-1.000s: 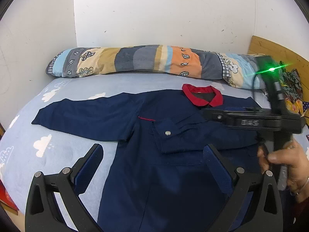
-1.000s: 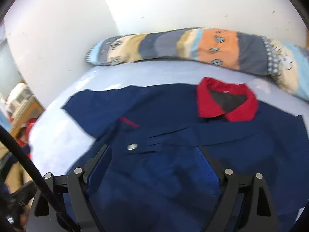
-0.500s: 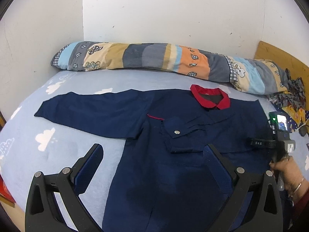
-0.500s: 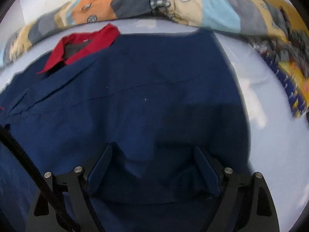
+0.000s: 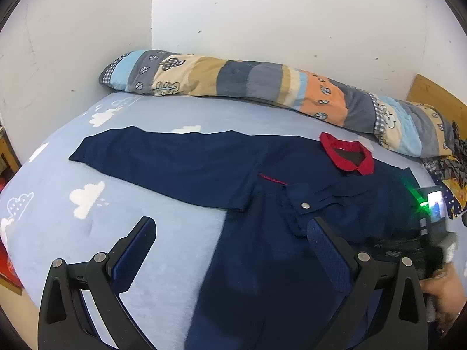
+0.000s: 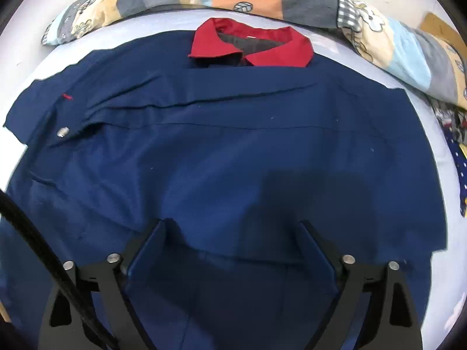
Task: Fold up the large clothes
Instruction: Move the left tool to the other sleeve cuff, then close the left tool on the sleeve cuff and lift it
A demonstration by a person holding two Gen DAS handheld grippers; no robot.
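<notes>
The navy jacket [image 5: 306, 204] lies flat on the cloud-print bedsheet [image 5: 87, 198], its red collar [image 6: 251, 43] toward the patchwork pillow [image 5: 262, 84]. Above the jacket, the left gripper [image 5: 230, 233] and right gripper [image 6: 233, 233] both stand spread apart, clamping nothing.

I see the navy jacket [image 6: 233, 157] as matt woven cloth, its red collar [image 6: 251, 43] likewise; snap button [image 5: 305, 205], shiny metal. Bed sheet [image 5: 163, 233]: soft, matt cotton-like fabric. My left claw [image 5: 230, 250]: matt black plastic, textured blue pads [image 5: 327, 250], bright metal pins. Headboard [image 5: 435, 99]: smooth wood.
</notes>
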